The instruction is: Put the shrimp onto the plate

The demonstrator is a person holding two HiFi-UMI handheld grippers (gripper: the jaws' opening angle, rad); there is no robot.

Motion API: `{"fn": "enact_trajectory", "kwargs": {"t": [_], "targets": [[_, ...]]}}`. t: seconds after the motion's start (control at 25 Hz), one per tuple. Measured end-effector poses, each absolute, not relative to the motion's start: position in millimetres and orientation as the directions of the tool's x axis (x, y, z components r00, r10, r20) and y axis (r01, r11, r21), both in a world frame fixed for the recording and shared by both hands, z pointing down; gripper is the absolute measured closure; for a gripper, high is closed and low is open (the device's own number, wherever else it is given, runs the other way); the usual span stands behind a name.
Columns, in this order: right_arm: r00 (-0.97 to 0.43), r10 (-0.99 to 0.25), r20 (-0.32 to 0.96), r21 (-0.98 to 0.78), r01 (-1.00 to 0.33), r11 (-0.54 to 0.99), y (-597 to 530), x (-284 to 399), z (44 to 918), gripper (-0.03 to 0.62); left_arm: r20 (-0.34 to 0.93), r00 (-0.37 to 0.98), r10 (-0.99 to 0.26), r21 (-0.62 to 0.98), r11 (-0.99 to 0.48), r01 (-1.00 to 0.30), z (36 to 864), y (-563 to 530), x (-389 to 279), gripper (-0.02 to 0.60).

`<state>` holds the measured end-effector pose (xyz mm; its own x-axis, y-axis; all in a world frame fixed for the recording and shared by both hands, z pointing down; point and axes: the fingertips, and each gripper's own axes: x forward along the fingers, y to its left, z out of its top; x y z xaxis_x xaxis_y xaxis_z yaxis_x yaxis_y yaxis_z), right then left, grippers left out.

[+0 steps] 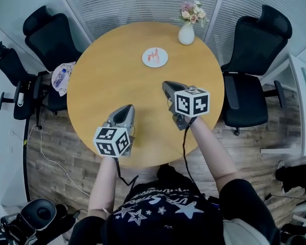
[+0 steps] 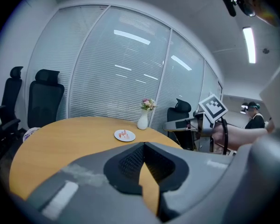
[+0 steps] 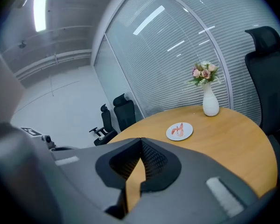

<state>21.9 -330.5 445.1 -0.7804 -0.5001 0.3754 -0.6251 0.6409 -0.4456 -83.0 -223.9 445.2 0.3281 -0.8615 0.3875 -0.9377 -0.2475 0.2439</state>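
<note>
Head looks steeply down; gripper views share plate (image 3: 187,133).

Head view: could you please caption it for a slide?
Pink shrimp on the small white round plate; left tool and right tool hover shut, empty.

The plate (image 1: 162,62) is small, round and white. It lies flat on the round wooden table (image 1: 117,86), at about 12 o'clock from the table's centre in the head view and a touch towards 1 o'clock, in from the far edge. The shrimp (image 1: 153,56) lies on the plate, around its middle, with bare white rim showing all round it. It is pink-orange with paler streaks and lies flat. Whether it is one piece or several close together is too small to tell.
</note>
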Motion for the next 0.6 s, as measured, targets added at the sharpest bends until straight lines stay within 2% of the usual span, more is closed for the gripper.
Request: {"fn": "enact_trajectory", "kwargs": {"t": [0.6], "targets": [[-0.761, -0.552, 0.340, -0.417, -0.648, 0.637, -220, -14, 407, 0.594, 0.300, 0.364, -0.882, 0.234, -0.302, -0.924, 401, -129, -122, 0.580]]}}
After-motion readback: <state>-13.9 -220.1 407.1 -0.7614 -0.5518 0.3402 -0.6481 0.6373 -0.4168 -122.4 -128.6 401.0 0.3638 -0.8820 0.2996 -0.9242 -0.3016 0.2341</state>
